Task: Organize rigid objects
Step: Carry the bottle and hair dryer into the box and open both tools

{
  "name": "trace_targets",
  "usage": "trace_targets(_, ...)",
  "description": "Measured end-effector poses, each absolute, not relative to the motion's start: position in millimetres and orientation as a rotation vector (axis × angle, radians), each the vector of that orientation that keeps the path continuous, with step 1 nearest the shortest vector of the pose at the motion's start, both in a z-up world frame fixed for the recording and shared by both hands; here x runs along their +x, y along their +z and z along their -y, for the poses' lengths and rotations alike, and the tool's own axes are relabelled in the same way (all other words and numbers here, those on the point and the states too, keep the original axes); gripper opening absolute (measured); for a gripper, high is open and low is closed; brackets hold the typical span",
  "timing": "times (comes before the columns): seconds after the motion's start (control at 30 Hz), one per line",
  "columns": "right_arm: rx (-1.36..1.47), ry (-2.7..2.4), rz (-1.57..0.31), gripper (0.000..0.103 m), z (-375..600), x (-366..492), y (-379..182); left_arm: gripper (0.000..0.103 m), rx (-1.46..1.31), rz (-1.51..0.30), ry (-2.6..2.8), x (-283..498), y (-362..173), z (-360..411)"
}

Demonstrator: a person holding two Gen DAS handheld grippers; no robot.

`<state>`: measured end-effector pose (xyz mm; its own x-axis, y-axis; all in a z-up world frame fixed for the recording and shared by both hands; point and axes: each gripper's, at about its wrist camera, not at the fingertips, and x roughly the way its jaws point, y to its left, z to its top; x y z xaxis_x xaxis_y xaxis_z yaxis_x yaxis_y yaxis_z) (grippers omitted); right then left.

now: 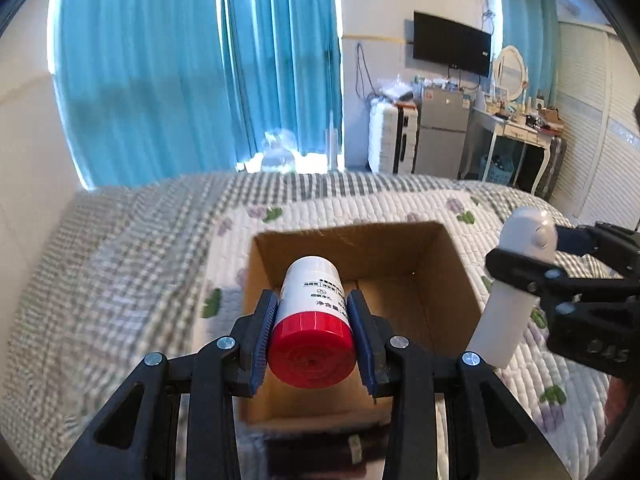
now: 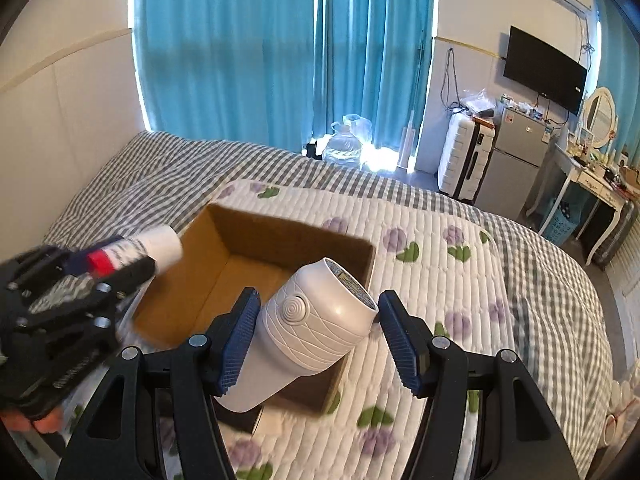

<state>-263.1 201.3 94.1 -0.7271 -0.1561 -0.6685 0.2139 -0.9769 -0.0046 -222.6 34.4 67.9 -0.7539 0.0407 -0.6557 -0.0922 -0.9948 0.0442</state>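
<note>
Left wrist: left tool (image 1: pixel 312 334) clenched on Chinese-labelled bottle (image 1: pixel 312 320); right tool's (image 2: pixel 316 338) grip unclear.

Box (image 1: pixel 420 280) on bed (image 1: pixel 140 260) — bottle (image 1: pixel 312 320) left, dryer (image 1: pixel 516 288) right.

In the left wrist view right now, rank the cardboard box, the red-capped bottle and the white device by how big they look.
1. cardboard box
2. red-capped bottle and white device: look about alike; the bottle sits closest to the camera, so its true rank is unsure.
</note>
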Motion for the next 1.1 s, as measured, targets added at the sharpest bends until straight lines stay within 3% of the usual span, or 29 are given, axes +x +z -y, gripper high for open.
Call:
trace_targets(0.2,1.080,-2.709,-0.107,0.061,-204,-298,69,0.037,-1.180,-0.111,2.841,-249,15,-41)
trace_targets(0.4,1.109,-2.680,-0.100,0.061,-207,-308,40,0.039,-1.227,-0.152,2.796,-250,-4,-46)
trace_targets(0.57,1.118,-2.671,-0.131,0.061,-204,-310,32,0.047,-1.175,-0.153,2.825,-245,10,-40)
trace_targets(0.93,1.145,-2.624,-0.250,0.062,-175,-317,27,0.048,-1.043,-0.126,2.931,-219,53,-15)
trace_targets(1.0,1.159,-2.651,-0.266,0.076,-171,-321,25,0.048,-1.029,-0.122,2.953,-217,60,-11)
trace_targets(1.07,1.146,-2.686,-0.240,0.078,-174,-319,29,0.052,-1.015,-0.115,2.959,-209,63,-6)
trace_targets(1.1,1.141,-2.691,-0.222,0.078,-176,-317,31,0.060,-1.006,-0.113,2.966,-203,67,-4)
